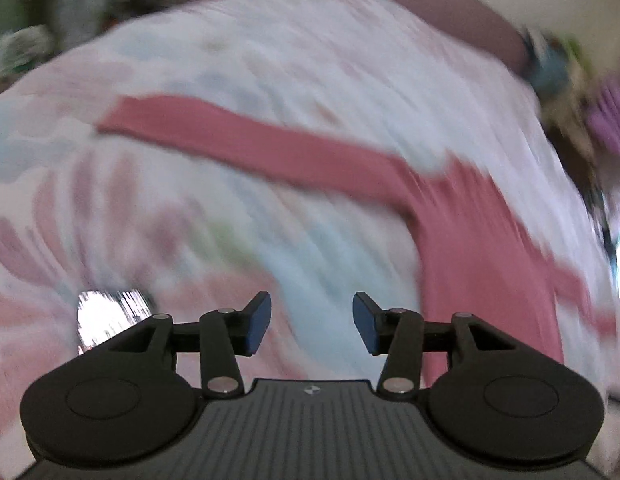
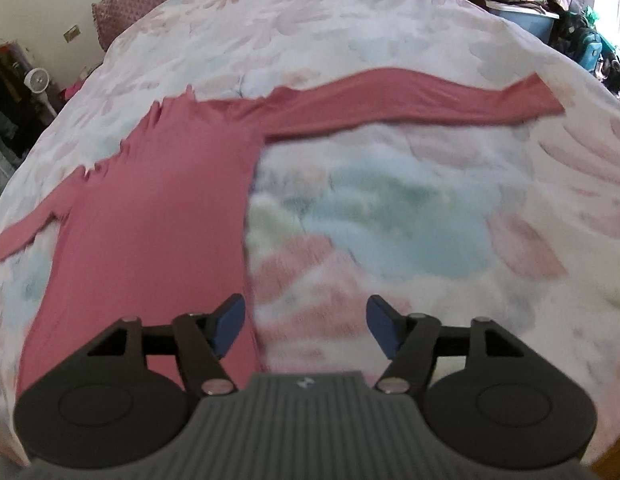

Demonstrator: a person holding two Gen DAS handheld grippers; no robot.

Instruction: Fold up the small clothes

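In the left wrist view, which is blurred, the left gripper (image 1: pixel 312 322) hangs with its fingers (image 1: pixel 257 322) parted and nothing between them. The pink garment (image 1: pixel 482 240) lies flat on the floral bedspread (image 1: pixel 270 60), its body ahead and right of the fingers, one long sleeve running off to the left beyond them.

In the right wrist view, the right gripper (image 2: pixel 306 326) has its fingers (image 2: pixel 229 326) spread wide and empty. The pink garment (image 2: pixel 158 208) lies ahead and left; its right edge sits just by the left finger, and a sleeve stretches right, well beyond the fingertips, across the floral bedspread (image 2: pixel 430 220).

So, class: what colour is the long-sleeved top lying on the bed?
Dusty pink, plain; the top shows best in the right wrist view.
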